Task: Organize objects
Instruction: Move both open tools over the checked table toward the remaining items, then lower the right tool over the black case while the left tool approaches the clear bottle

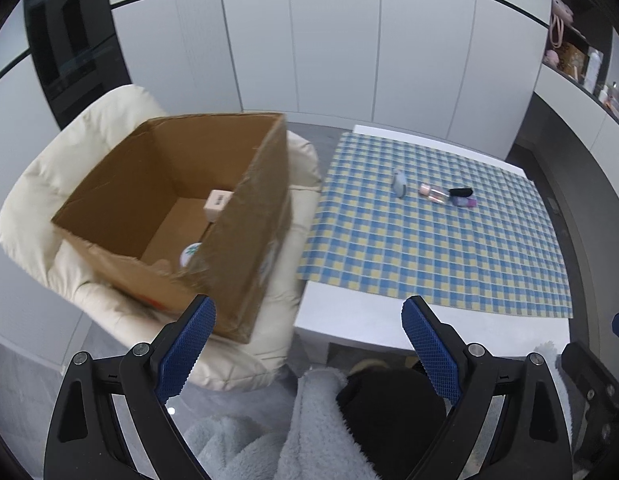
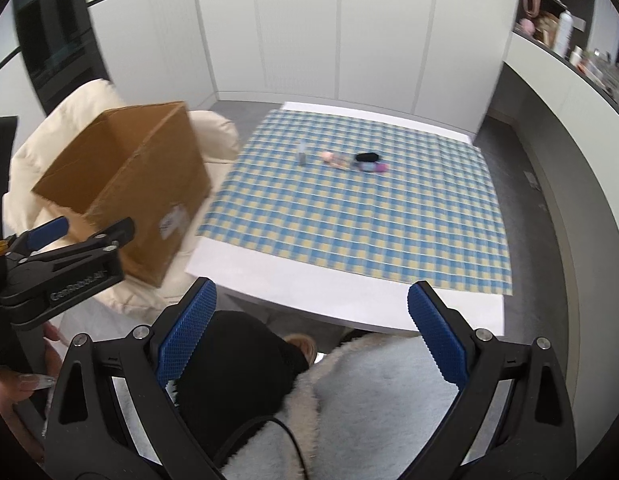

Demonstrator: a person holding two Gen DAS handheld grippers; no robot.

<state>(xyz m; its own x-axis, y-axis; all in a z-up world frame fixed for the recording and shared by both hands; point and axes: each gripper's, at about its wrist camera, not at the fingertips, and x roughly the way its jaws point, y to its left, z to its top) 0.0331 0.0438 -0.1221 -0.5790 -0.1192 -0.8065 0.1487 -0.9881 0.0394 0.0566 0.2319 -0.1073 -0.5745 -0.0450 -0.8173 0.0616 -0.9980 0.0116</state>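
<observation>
With both the left claw [image 1: 308, 316] and right claw [image 2: 312, 300] spread wide and empty, reach to the 4 small toiletries mid-cloth on the desk [image 2: 349, 304], taking the upright grey bottle [image 2: 302, 153] first, then carry it to the cardboard box [image 1: 181, 200] on the cream chair [image 1: 53, 168].

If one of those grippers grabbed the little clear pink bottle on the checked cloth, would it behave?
The pink bottle lies on its side and looks round, so a nudge would probably roll it. Its clear, smooth body may slip between the pads. It seems small, likely light.
</observation>
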